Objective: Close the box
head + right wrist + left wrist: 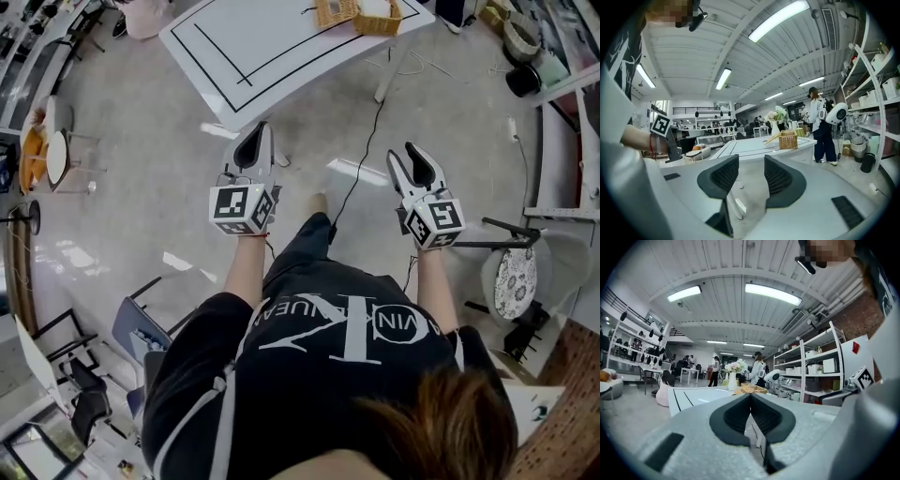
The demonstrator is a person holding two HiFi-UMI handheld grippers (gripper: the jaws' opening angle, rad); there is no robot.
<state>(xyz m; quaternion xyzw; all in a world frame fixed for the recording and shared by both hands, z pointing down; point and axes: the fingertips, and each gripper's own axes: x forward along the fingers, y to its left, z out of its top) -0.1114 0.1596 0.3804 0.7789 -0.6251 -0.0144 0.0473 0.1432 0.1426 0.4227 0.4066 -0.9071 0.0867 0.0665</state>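
left gripper (261,131) - jaws clenched, empty | right gripper (403,153) - jaws apart, empty | wicker box (356,14) - white table (281,47) far edge, well apart from both

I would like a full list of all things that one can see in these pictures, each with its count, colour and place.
table: one, white with black lines, ahead of the person
basket: one, tan wicker, at the table's far end
vase of flowers: one, white, by the basket
cable: one, black, on the grey floor
stool: one, patterned round seat, at the person's right
shelves: one rack, white, near the brick wall
bystander: one, white jacket, right of the table
left hand-held gripper: one, grey, black pads, jaws together, empty
right hand-held gripper: one, same colours, jaws apart, empty
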